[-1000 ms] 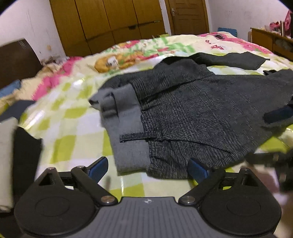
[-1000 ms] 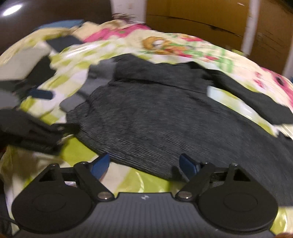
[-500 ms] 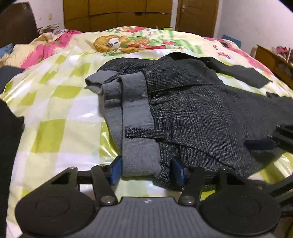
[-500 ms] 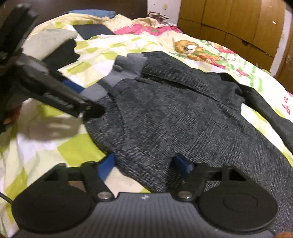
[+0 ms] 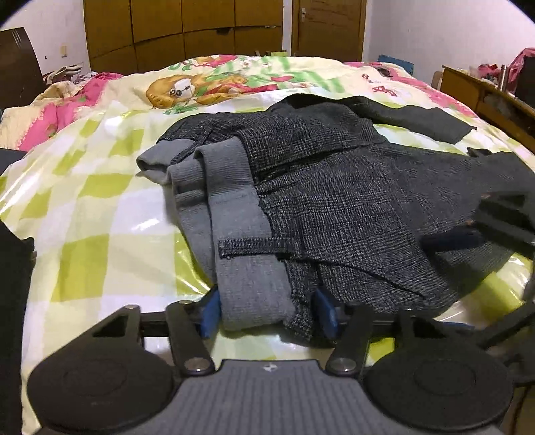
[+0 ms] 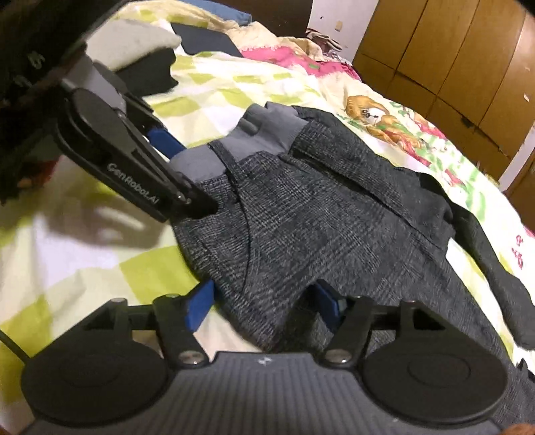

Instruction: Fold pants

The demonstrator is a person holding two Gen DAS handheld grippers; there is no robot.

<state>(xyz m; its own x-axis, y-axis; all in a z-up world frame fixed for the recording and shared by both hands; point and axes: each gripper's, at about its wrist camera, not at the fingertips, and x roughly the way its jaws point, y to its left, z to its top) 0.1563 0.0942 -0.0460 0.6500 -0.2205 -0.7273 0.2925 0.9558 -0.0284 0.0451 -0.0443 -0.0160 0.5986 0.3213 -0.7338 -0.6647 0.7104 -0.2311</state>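
Dark grey checked pants (image 5: 351,207) (image 6: 317,217) lie crumpled on a green-checked bedspread (image 5: 100,200) (image 6: 83,251), their light grey waistband (image 5: 234,207) (image 6: 267,140) turned outward. My left gripper (image 5: 267,316) (image 6: 190,174) is at the waistband's near end; its jaws are closing and its blue pads press the cloth from both sides. My right gripper (image 6: 264,302) straddles the near edge of the seat further right. Its jaws are opening with a bulge of fabric between them. One of its blue fingertips (image 5: 448,239) shows at the right of the left wrist view.
A long dark strip of cloth (image 5: 428,120) (image 6: 485,251) stretches across the far side of the bed. Folded clothes (image 6: 143,43) are stacked on the left. A wooden wardrobe (image 5: 184,30), a door (image 5: 327,26) and a low wooden dresser (image 5: 485,90) surround the bed.
Both grippers came forward onto the near edge of the pants, and their wide jaws narrowed around the cloth. The right gripper also rolled.
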